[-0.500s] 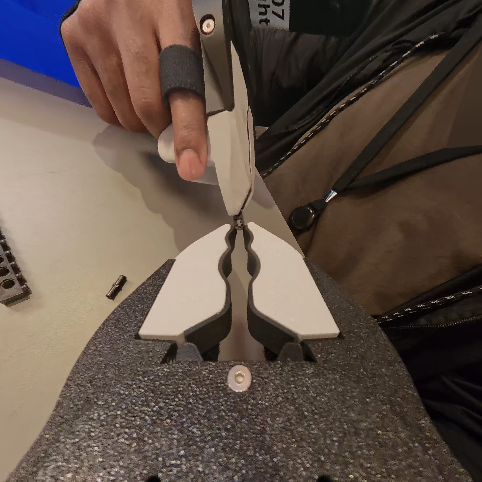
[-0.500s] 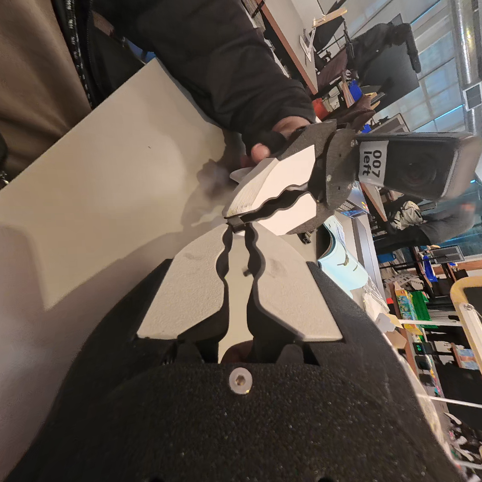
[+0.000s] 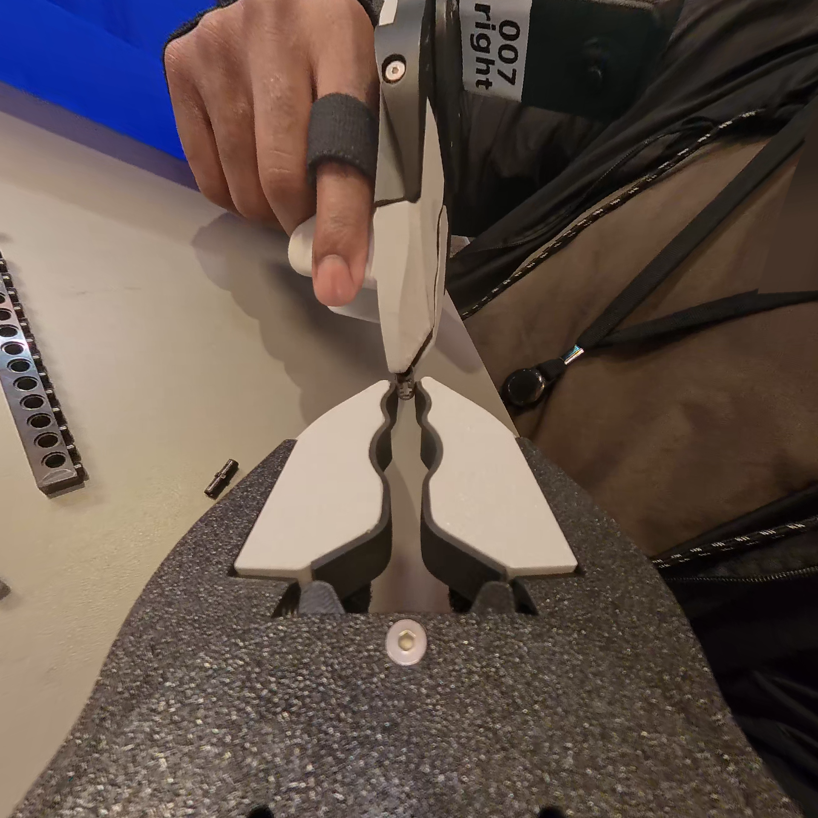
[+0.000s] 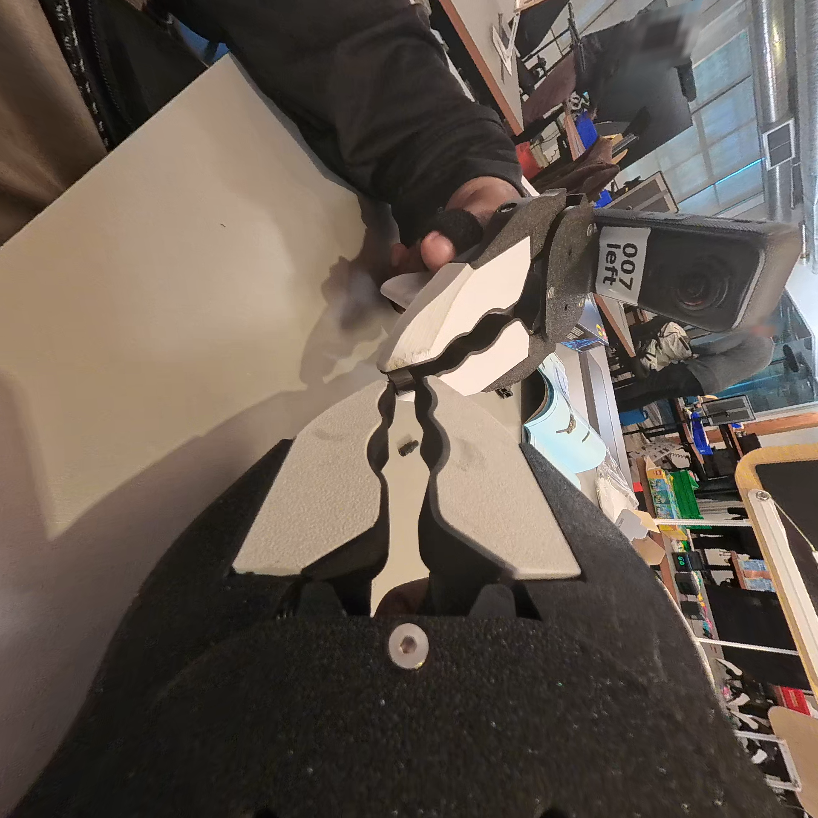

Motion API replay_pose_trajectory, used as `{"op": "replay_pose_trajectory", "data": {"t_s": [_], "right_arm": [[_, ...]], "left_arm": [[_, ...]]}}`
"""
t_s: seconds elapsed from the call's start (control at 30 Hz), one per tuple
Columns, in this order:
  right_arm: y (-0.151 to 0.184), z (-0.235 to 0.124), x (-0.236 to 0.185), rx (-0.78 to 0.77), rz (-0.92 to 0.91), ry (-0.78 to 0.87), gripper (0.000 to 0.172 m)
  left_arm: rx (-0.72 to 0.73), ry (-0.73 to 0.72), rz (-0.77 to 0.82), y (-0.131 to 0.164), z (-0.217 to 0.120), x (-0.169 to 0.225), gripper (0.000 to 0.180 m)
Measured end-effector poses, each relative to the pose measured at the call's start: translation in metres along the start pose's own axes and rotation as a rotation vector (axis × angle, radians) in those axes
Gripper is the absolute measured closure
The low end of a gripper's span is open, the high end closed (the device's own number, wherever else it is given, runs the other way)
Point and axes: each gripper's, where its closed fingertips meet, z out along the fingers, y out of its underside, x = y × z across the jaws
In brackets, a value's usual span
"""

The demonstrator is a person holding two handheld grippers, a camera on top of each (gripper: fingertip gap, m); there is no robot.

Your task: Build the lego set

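Mostly bare, the bench (image 3: 133,310) runs off-frame. Both the left gripper (image 3: 405,391) and right gripper (image 4: 403,389) have their fingers clamped on one small black pin (image 3: 405,390), its ends hidden between them.

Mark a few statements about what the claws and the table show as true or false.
1. The left claw pinches a small black pin at its tips. True.
2. The grey holed beam is held in the right claw. False: it lies on the table, off to the side of both claws.
3. A second black pin lies loose on the table. True.
4. The two claws are far apart. False: their tips meet at the black pin.
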Motion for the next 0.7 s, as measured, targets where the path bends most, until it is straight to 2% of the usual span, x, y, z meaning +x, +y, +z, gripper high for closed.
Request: {"op": "replay_pose_trajectory", "data": {"t_s": [0.2, 0.33, 0.53, 0.7], "right_arm": [[0.003, 0.0, 0.008, -0.012, 0.032, 0.043, 0.162], [0.02, 0.005, 0.019, -0.1, 0.109, 0.1, 0.16], [0.059, 0.019, 0.015, -0.283, 0.354, 0.062, 0.153], [0.07, 0.027, 0.009, -0.35, 0.595, 0.0, 0.153]], "left_arm": [[0.025, -0.05, 0.028, -0.004, -0.005, -0.006, 0.173], [0.072, -0.128, 0.051, -0.013, -0.024, -0.014, 0.173], [0.143, -0.336, 0.019, -0.022, -0.055, -0.044, 0.173], [0.159, -0.486, -0.032, -0.02, -0.066, -0.07, 0.174]]}}
